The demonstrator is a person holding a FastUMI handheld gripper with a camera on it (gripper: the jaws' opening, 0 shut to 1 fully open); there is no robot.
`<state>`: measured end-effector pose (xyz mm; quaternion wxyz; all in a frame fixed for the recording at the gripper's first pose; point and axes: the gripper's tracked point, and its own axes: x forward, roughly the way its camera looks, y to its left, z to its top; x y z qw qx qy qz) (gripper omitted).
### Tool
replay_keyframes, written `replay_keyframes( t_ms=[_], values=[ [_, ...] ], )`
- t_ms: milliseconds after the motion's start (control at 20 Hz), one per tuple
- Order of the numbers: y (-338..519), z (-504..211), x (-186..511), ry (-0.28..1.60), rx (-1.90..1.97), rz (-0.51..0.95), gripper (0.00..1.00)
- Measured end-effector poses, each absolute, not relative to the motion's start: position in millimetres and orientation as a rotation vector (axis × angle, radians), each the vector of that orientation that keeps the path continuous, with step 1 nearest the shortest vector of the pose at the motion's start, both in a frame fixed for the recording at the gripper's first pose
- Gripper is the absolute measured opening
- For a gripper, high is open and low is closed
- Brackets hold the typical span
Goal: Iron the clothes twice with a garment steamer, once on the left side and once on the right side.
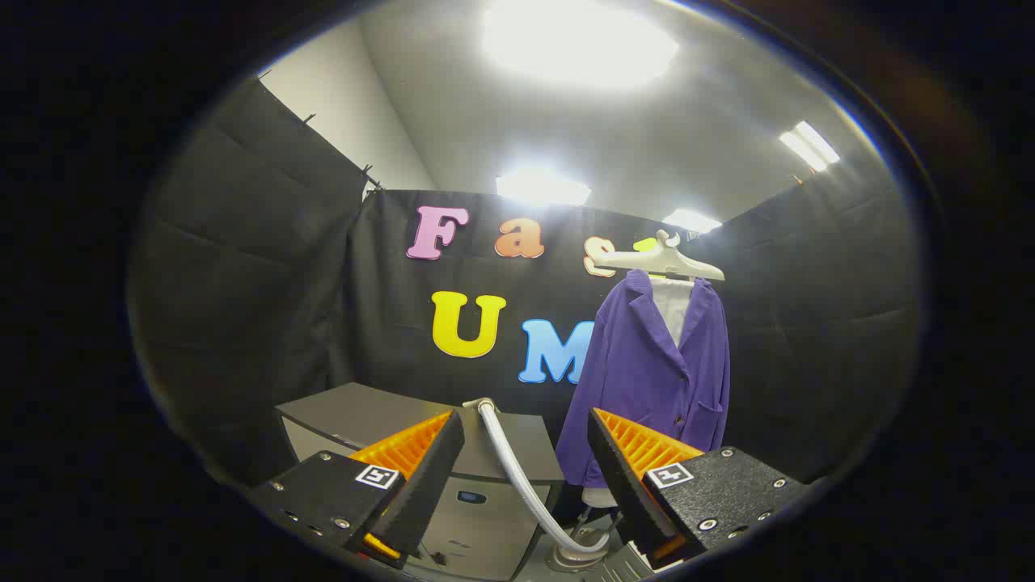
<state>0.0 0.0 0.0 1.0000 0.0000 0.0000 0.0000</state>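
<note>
The tool [525,461] is spread wide, its two fingers well apart with nothing held between them. Each finger carries a small square black-and-white marker tag on its upper face; the pattern is a code, not readable writing.

Between the fingers, a pale ribbed hose [517,473] rises from a fitting low down just ahead of the fingertips and curves up to a small collar at the back edge of a grey box-shaped unit [485,485], which looks to be the body of the garment steamer. The unit stands just beyond the left finger, its flat dark top tilting away toward the black cloth wall [267,323]. On its front face sits a small dark oval panel and, lower down, a faint mark that may be a brand name, too small and blurred to read.

The clothes are a purple jacket [647,380] worn over a white shirt [673,303], hanging upright from a pale hanger [659,260] beyond the right finger. The jacket has a notched collar, dark buttons down the front and a patch pocket on its lower part. Its hem drops behind the right fingertip. No label on the garment can be made out.

Bright ceiling lights [578,40] glare overhead.
</note>
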Motion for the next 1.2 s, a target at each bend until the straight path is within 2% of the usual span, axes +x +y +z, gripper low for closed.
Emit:
replay_keyframes(
  t_ms=[400, 900, 1200],
  values=[
    [-42.5, -9.4, -3.1, 0.075, -0.009, 0.038, 0.95],
    [-75.9, -28.0, -40.8, 0.119, 0.000, 0.203, 0.95],
    [-58.6, -41.9, -42.1, 0.129, -0.007, 0.320, 0.95]
  ],
)
